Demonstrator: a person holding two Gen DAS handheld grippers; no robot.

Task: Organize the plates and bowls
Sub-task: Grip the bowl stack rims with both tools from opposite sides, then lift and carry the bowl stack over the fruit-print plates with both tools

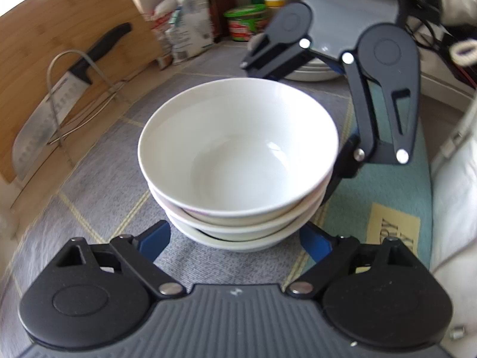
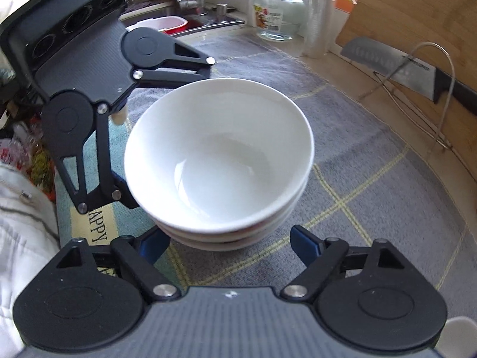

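Bowls [image 1: 238, 161], three glossy white ones nested, sit mid-mat [image 1: 98, 179], straddled from opposite sides so the stack lifts without tipping. Left gripper [image 1: 235, 238] at six o'clock and right gripper [image 2: 231, 238] at two o'clock flank its base; whether pads press cannot be told.

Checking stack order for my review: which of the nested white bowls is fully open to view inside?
The top bowl: its whole inside shows, while the bowls beneath show only their rims.
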